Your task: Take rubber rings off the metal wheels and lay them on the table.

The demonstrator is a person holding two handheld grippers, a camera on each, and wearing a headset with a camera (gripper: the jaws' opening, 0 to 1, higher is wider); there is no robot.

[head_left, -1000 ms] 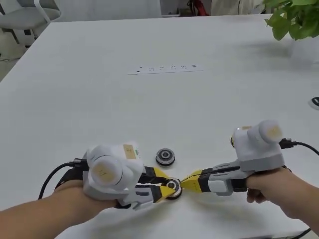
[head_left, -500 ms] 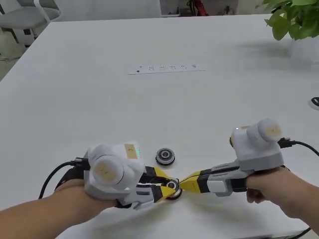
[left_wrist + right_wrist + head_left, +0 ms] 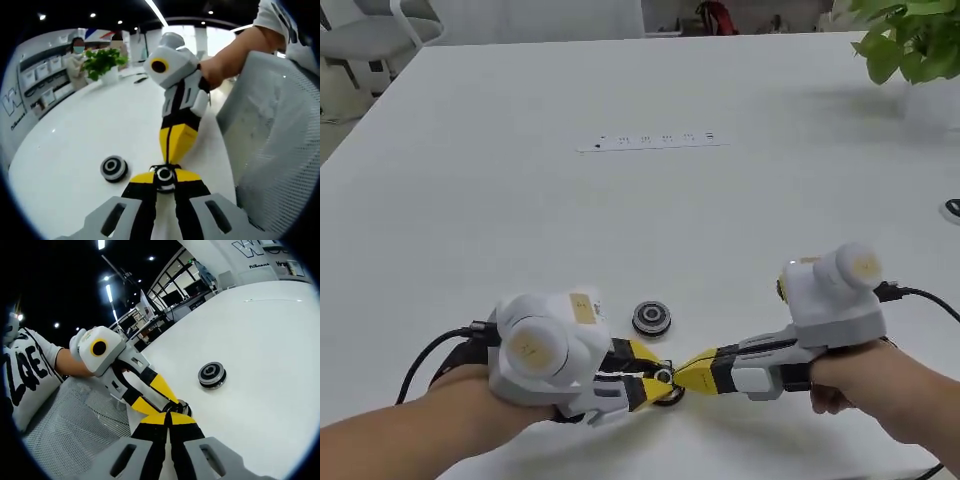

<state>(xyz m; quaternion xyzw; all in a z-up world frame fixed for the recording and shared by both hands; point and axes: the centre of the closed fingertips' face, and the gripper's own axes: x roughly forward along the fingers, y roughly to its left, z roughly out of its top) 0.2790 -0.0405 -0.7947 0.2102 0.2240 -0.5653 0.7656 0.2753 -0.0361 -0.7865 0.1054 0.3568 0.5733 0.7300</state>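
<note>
A small metal wheel [image 3: 663, 377] with a black rubber ring is held just above the table near its front edge. My left gripper [image 3: 655, 381] is shut on this wheel [image 3: 164, 175] from the left. My right gripper [image 3: 677, 378] comes in from the right. Its yellow jaws are pressed together at the wheel's rim [image 3: 179, 405], pinching the ring's edge. A second wheel [image 3: 651, 318] with its ring on lies flat on the table just behind the grippers. The same wheel sits left of my jaws in the left gripper view [image 3: 114, 168] and right of them in the right gripper view [image 3: 212, 375].
The white table [image 3: 520, 200] stretches far ahead. A flush power strip [image 3: 652, 138] sits mid-table and a green plant [image 3: 910, 40] stands at the far right corner. A grey mesh chair back [image 3: 270, 140] is close to the front edge. Office chairs stand at the far left.
Both grippers and the held wheel have shifted slightly toward the table's front edge. The grips look the same, and the loose wheel has not moved.
</note>
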